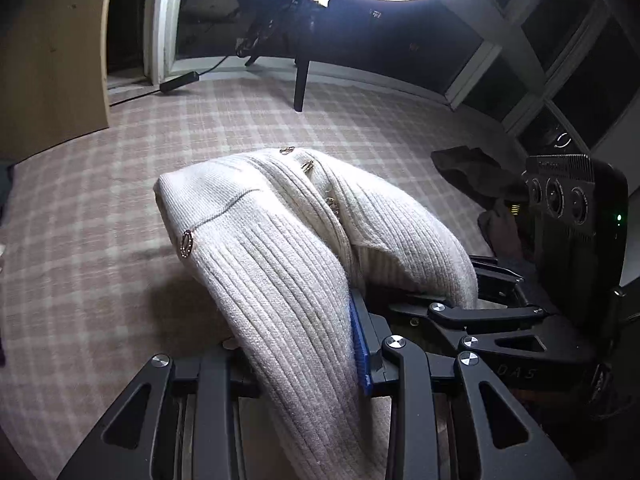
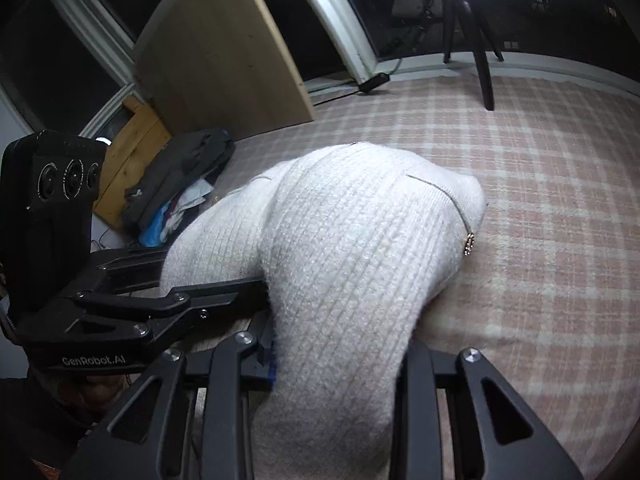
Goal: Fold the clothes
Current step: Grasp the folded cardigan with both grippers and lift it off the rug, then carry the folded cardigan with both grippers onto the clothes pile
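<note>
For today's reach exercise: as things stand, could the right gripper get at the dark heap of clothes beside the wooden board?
Probably not. The right gripper is shut on the cream cardigan, and the left gripper, gripping the same cardigan, sits between it and the dark clothes heap.

The cardigan [image 1: 280, 248] was cream ribbed knit with shiny metal buttons [image 1: 187, 243]. It lay on matt plaid cloth [image 1: 100, 208]. The left gripper [image 1: 308, 364] was matt black plastic.
</note>
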`<state>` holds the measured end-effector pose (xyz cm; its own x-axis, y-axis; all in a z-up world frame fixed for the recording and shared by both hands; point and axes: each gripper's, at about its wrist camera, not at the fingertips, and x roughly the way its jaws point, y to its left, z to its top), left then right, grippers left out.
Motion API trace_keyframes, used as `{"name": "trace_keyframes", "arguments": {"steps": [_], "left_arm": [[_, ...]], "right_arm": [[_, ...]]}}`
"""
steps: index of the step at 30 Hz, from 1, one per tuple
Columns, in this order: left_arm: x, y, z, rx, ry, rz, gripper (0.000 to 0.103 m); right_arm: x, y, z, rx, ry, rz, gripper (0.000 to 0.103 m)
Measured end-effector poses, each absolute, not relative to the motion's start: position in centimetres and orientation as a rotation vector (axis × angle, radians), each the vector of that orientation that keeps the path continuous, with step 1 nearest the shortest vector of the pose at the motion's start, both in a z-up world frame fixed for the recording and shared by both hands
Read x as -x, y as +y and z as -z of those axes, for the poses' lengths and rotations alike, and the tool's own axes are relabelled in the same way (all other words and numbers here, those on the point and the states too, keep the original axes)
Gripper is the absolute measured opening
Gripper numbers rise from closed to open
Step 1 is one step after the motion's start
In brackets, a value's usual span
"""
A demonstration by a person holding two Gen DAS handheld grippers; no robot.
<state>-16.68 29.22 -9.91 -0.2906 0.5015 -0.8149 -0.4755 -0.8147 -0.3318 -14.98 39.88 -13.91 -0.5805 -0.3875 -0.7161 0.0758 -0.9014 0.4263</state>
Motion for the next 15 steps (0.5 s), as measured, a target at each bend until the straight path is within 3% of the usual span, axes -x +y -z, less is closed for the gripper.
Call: {"name": "trace_keyframes", "arguments": {"steps": [7,15], "left_arm": [[14.2,24.1,7.1,1.295,0.004,-2.180,0.030],[14.8,12.5,3.4,1.235,0.030,-2.235,0.030]], "right_arm": [[13.3,35.0,10.5,-1.247,-0.432,2.522,0.029],[16.0,24.1,6.4,-1.176,-0.337,2.524,0.029]]}}
